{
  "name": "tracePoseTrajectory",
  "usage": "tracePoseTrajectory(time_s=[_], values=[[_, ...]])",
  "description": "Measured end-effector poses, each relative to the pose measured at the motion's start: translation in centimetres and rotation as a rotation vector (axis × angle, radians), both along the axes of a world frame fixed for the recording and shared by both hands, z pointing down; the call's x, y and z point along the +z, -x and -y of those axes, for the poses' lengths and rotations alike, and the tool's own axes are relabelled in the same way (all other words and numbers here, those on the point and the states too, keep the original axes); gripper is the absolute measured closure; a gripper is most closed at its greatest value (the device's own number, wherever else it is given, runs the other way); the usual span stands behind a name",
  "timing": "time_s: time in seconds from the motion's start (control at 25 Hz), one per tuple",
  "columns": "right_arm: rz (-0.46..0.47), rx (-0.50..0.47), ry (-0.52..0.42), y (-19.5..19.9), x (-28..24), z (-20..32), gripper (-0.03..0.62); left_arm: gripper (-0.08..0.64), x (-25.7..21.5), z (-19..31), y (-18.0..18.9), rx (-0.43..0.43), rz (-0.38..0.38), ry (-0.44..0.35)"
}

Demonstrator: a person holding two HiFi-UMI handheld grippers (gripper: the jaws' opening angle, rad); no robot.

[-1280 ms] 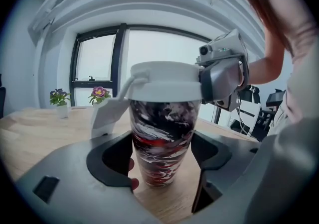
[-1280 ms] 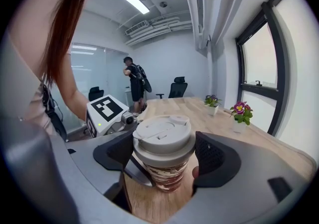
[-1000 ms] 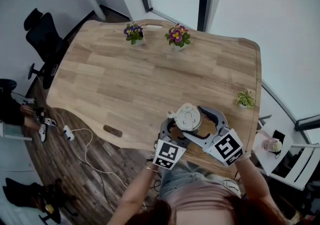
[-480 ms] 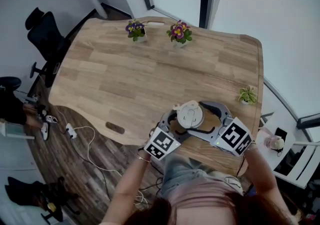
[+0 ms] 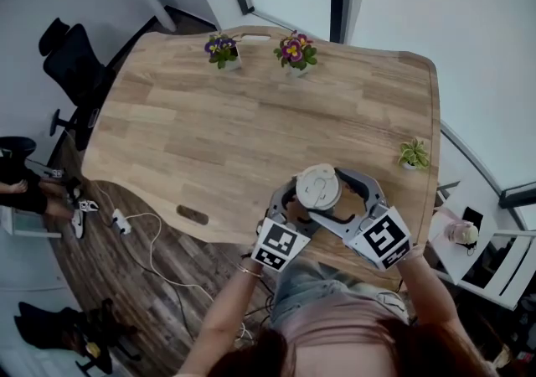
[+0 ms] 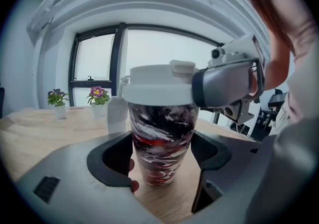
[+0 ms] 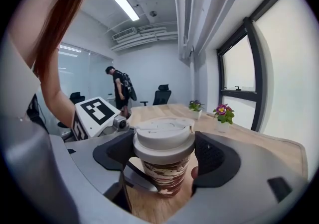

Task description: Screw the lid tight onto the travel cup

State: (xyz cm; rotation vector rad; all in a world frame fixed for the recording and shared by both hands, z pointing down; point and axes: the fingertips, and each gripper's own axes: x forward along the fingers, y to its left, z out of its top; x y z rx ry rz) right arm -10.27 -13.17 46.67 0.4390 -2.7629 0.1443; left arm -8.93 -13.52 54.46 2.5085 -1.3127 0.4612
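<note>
The travel cup (image 6: 160,143), marbled red, black and white, stands upright near the table's front edge. Its white lid (image 5: 319,186) sits level on top. My left gripper (image 5: 303,208) is shut on the cup's body, and in the left gripper view both pads press its sides low down. My right gripper (image 5: 333,196) is shut on the lid (image 7: 163,136) from the right. The right gripper's grey jaw shows at the lid rim in the left gripper view. The cup's base is hidden in the head view.
The wooden table (image 5: 209,132) carries two flower pots (image 5: 222,50) (image 5: 294,53) at the far edge and a small green plant (image 5: 410,153) at the right edge. An office chair (image 5: 71,65) and cables (image 5: 134,229) lie left on the floor. A person (image 7: 119,88) stands far off.
The right gripper swung out to the right around the lid and has come back somewhat. The left gripper kept its hold on the cup, which stays in place.
</note>
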Motion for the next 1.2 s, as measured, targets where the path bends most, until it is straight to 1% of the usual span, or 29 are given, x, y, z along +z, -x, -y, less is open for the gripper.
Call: tracePoseTrajectory(time_s=[0.12,0.2,0.24,0.44,0.52,0.6,0.68,0.72,0.88,0.96,1.0,1.08,1.2], values=[[0.018,0.080,-0.015,-0.1,0.1,0.2,0.232,0.204,0.1,0.3,0.0,-0.074,-0.005,-0.009],[0.019,0.067,0.001,-0.2,0.2,0.1,0.233,0.204,0.1,0.3,0.0,-0.062,-0.008,-0.011],[0.012,0.038,0.015,-0.2,0.3,0.0,0.233,0.204,0.1,0.2,-0.1,-0.032,-0.008,-0.009],[-0.059,-0.184,0.071,-0.2,0.5,-0.5,0.232,0.204,0.3,-0.7,-0.4,0.191,0.030,0.031],[-0.073,-0.238,0.081,-0.1,0.6,-0.7,0.232,0.204,0.4,-0.8,-0.5,0.243,0.045,0.048],[-0.065,-0.249,0.078,0.0,0.5,-0.7,0.232,0.204,0.4,-0.7,-0.5,0.251,0.048,0.052],[-0.042,-0.214,0.066,0.0,0.4,-0.6,0.233,0.204,0.3,-0.6,-0.5,0.218,0.040,0.046],[-0.027,-0.177,0.058,0.0,0.3,-0.5,0.232,0.204,0.3,-0.5,-0.5,0.191,0.035,0.042],[0.022,0.026,0.019,-0.3,0.2,0.3,0.232,0.204,0.2,0.3,-0.6,0.047,0.020,0.028],[0.034,0.095,0.009,-0.5,0.3,0.5,0.232,0.204,0.2,0.5,-0.7,-0.018,0.014,0.021],[0.038,0.109,0.009,-0.6,0.3,0.5,0.232,0.204,0.2,0.6,-0.7,-0.034,0.012,0.017],[0.037,0.095,0.022,-0.7,0.4,0.5,0.232,0.204,0.3,0.5,-0.7,-0.022,0.012,0.016],[0.031,0.012,0.048,-0.9,0.2,0.4,0.232,0.204,0.4,0.3,-0.7,0.072,0.022,0.030]])
